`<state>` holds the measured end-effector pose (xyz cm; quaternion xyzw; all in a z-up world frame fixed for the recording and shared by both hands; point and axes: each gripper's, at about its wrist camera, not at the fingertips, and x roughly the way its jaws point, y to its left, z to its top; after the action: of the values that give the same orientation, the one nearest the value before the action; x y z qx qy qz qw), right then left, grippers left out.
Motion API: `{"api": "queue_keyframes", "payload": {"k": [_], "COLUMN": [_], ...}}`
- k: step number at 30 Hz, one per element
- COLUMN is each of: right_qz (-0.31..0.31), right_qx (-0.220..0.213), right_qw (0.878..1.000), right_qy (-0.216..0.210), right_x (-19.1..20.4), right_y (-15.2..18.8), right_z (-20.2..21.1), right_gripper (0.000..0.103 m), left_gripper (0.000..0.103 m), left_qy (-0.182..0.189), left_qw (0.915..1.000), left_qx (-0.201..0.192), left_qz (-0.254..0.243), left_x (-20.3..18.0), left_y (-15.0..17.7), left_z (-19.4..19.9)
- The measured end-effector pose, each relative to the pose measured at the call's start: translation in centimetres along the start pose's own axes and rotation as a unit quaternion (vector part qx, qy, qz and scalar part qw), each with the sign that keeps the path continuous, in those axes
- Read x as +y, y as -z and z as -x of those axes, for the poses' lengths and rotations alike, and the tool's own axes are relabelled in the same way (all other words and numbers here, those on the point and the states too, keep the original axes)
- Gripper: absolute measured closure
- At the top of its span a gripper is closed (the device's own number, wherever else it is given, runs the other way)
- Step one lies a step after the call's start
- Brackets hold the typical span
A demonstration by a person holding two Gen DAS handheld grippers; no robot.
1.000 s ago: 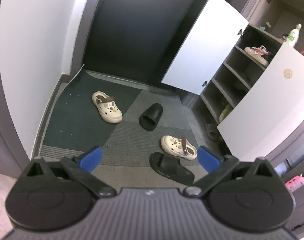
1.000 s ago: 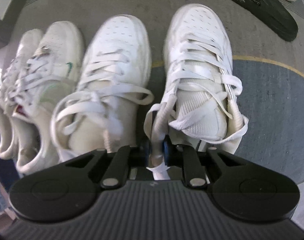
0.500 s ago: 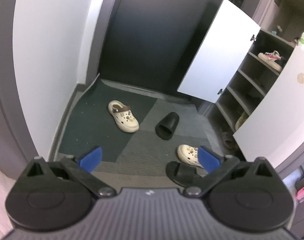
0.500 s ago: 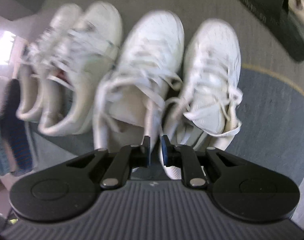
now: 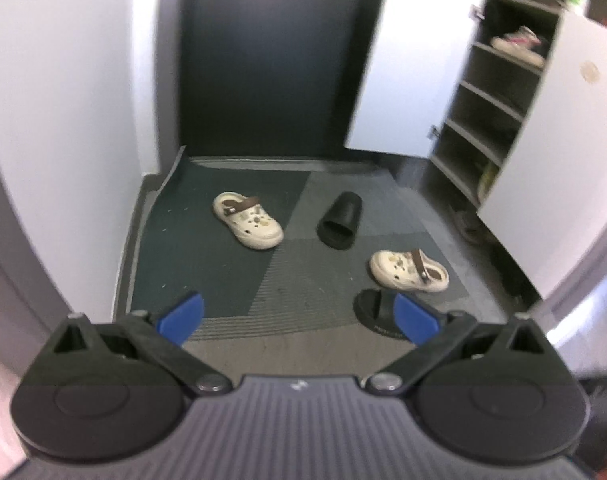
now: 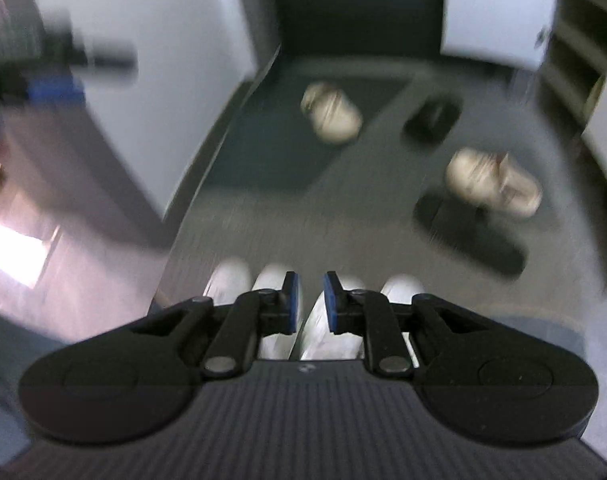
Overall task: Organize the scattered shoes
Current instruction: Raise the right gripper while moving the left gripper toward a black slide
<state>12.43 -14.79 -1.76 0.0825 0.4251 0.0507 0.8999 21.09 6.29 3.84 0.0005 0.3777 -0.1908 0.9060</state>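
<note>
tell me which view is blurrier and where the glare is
Right wrist view: heavy motion smear, the clogs and slides streaked, only the tool sharp, a blown-out bright patch at the left edge. Left wrist view: milder softness, clogs still readable, fisheye bending the walls.

I find this to be the entrance hall of a home. Ahead of the jaws stands a dark, flat entry door [image 5: 279, 60] between white walls [image 5: 71, 92]. Below it lies a ribbed grey and dark-green floor mat [image 5: 207, 264] with scattered footwear: two cream perforated clogs with brown straps [image 5: 247, 220] and black slide sandals [image 5: 340, 220]. To the right of the jaws, an open grey shelved shoe cabinet [image 5: 487, 112] with white doors [image 5: 407, 64] holds more shoes.
</note>
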Motion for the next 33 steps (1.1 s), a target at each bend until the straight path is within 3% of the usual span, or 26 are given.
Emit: {"api": "queue_keyframes", "payload": {"k": [5,10,15,18,19,21,24,26,28,31,33], "right_qz": [-0.162,-0.198,-0.208,-0.192,-0.184,-0.175,-0.207,-0.245,-0.249,-0.252,-0.261], "right_qx": [-0.041,-0.052,-0.06,-0.068,-0.07,-0.088,-0.136,-0.148,-0.137,-0.095,-0.068], "right_qw": [0.985,0.978,0.975,0.978,0.979,0.98,0.968,0.957,0.956,0.96,0.96], "right_qy": [-0.049,-0.049,-0.058,-0.048,-0.044,-0.037,-0.028,-0.042,-0.067,-0.08,-0.077], "right_x": [-4.7,-8.0,-11.4,-14.2,-15.1,-17.0,-20.1,-21.9,-23.1,-25.1,-26.3], "right_y": [-0.9,-1.2,-2.0,-2.6,-2.9,-2.7,-1.8,-1.2,-0.7,1.3,2.9], "right_z": [1.4,2.0,1.0,-0.9,-1.8,-4.2,-9.5,-13.8,-17.6,-23.2,-24.7], "right_gripper": [0.084,0.084,0.075,0.073,0.068,0.051,0.013,0.013,0.014,0.014,0.014], "left_gripper": [0.001,0.001,0.002,0.002,0.002,0.003,0.004,0.003,0.003,0.005,0.005], "left_qy": [0.054,0.103,0.15,0.177,0.181,0.179,0.252,0.278,0.296,0.279,0.262], "left_qw": [0.9975,0.9904,0.981,0.9727,0.9707,0.9686,0.9456,0.9361,0.9279,0.931,0.9307], "left_qx": [0.025,0.051,0.056,0.057,0.06,0.066,0.033,0.009,-0.008,0.012,0.021], "left_qz": [0.038,0.076,0.11,0.139,0.146,0.159,0.203,0.215,0.226,0.235,0.254], "left_x": [-0.2,-1.3,-3.3,-4.8,-5.5,-6.6,-7.4,-7.5,-7.5,-7.2,-6.6], "left_y": [0.2,-1.7,-4.0,-5.1,-5.6,-6.7,-8.1,-8.5,-8.6,-7.9,-7.1], "left_z": [-1.0,-4.4,-11.4,-17.6,-20.4,-26.0,-35.6,-39.8,-46.3,-53.7,-57.2]}}
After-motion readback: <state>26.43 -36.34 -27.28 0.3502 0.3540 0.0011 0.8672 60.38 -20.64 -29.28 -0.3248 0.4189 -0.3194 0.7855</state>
